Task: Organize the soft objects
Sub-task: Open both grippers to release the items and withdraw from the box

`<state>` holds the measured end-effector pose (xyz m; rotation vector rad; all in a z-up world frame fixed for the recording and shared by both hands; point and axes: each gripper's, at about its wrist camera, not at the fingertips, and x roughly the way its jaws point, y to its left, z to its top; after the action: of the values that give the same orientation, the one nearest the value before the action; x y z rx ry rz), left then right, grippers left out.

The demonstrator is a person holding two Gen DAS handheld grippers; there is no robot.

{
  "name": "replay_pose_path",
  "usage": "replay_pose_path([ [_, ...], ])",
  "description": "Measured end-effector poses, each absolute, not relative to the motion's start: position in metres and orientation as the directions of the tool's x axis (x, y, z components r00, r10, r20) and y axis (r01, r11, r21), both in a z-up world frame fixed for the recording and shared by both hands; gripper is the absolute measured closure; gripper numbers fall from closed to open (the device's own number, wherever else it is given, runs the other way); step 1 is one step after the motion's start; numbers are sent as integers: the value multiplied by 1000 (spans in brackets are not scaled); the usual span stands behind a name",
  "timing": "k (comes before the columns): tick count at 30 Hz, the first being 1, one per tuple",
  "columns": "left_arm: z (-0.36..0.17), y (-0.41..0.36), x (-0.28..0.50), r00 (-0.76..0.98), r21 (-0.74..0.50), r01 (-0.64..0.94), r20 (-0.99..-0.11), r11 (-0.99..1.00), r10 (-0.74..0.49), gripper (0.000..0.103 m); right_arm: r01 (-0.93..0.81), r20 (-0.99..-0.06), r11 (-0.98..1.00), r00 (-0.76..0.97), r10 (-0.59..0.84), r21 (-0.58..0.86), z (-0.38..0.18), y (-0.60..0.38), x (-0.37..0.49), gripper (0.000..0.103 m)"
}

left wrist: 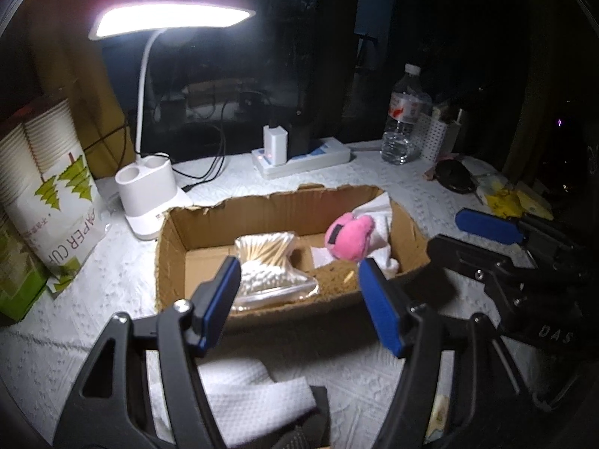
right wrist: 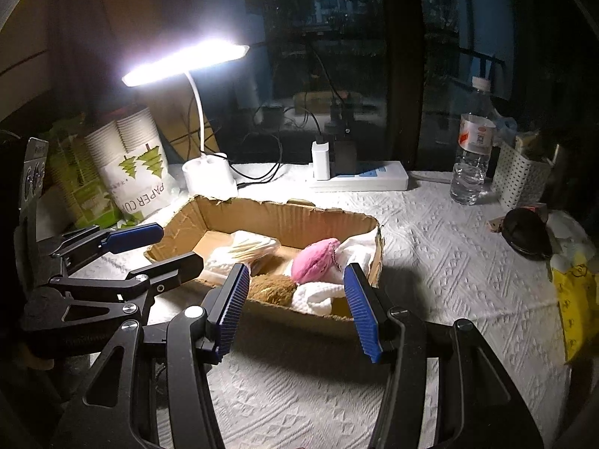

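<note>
- While both grippers hang above the white textured table cover (right wrist: pixel 449 247), a torn-rimmed cardboard box (left wrist: pixel 284 202) sits at the scene's middle, lit by a white desk lamp (left wrist: pixel 149 202) at its far left.
- Left gripper (left wrist: pixel 299 292): jaws spread wide with nothing between them, poised over the near edge of the box; its blue pads (left wrist: pixel 221 299) frame the bag of cotton swabs (left wrist: pixel 269 269).
- Right gripper (right wrist: pixel 295 303): jaws likewise spread and empty, held near the right half of the box.
- Box contents: the bag of cotton swabs lies in the left half; a pink plush toy (left wrist: pixel 350 235) rests in the right half against crumpled white cloth (left wrist: pixel 378 209); a brown fuzzy item (right wrist: pixel 271 290) lies at the near wall, visible from the right wrist only.
- A folded white towel (left wrist: pixel 254 396) lies on the table outside the box, near the camera and below the left gripper.
- Surroundings: a paper cup pack (left wrist: pixel 48 187) at far left, a power strip (left wrist: pixel 303 157) beyond the box, a water bottle (left wrist: pixel 404 119) at far right.
</note>
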<state>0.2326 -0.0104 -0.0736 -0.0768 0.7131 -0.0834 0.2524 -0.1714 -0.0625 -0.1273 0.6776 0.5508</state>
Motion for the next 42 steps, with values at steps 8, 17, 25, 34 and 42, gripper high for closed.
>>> replay_pose_path([
  [8,-68,-10,208,765,-100,47,-636,994,-100,36,-513,-620,857,656,432,54,-60,-175,233,47],
  [17,-64,-10,182,777,-100,50,-621,994,-102,36,-511,-617,858,660,428,49,-60,-178,216,47],
  [25,-63,-10,160,789,-110,48,-606,993,-105,29,-514,-615,856,661,430,47,-62,-181,194,47],
  [34,-68,-9,139,792,-125,43,-600,991,-110,27,-515,-620,856,659,426,40,-67,-184,173,47],
  [42,-76,-8,126,781,-130,40,-614,991,-112,26,-519,-626,853,647,435,57,-76,-185,159,47],
])
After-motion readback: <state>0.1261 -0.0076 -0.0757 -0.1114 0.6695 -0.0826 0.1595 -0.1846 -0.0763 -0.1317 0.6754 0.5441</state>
